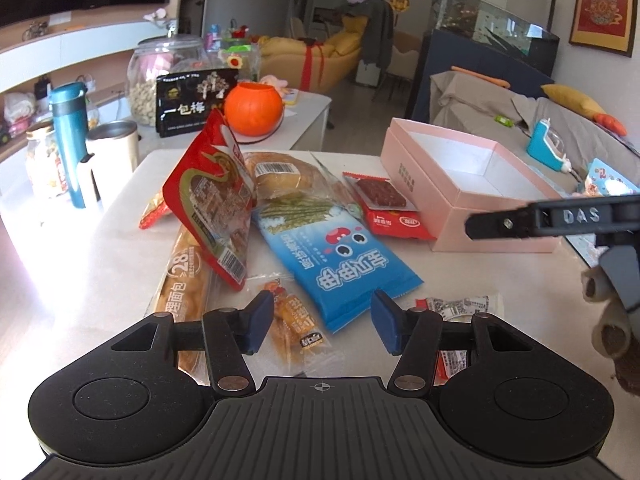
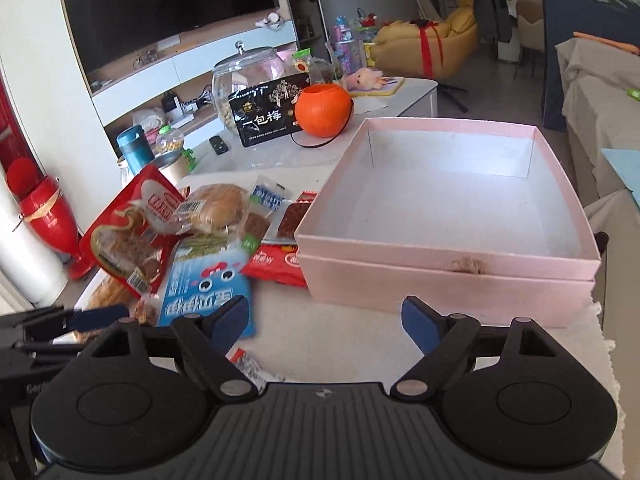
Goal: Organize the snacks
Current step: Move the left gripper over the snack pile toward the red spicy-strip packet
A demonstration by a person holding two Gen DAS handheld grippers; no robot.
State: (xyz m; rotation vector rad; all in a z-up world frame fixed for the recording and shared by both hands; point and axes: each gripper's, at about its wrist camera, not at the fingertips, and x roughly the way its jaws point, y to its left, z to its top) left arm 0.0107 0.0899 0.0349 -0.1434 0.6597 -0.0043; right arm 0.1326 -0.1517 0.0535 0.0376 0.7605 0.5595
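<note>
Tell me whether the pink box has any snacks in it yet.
Empty. The pink box is open, its white bottom bare in the right wrist view; the blue snack packet lies outside on the table.

Orange pumpkin pail (image 1: pixel 253 109), teal bottle (image 1: pixel 69 136), television (image 2: pixel 168 8).

Big dark TV (image 2: pixel 168 8) on white wall, yellow armchair (image 2: pixel 432 46) w/ red ribbon, grey floor, fish tank (image 1: pixel 496 28), daylight

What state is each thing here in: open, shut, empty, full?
pink box: lid off, empty.
glass jar: lid on, partly filled.
blue packet: sealed, lying flat.
red pouch: sealed, propped up tilted.
left gripper: open, holding nothing.
right gripper: open, holding nothing.
</note>
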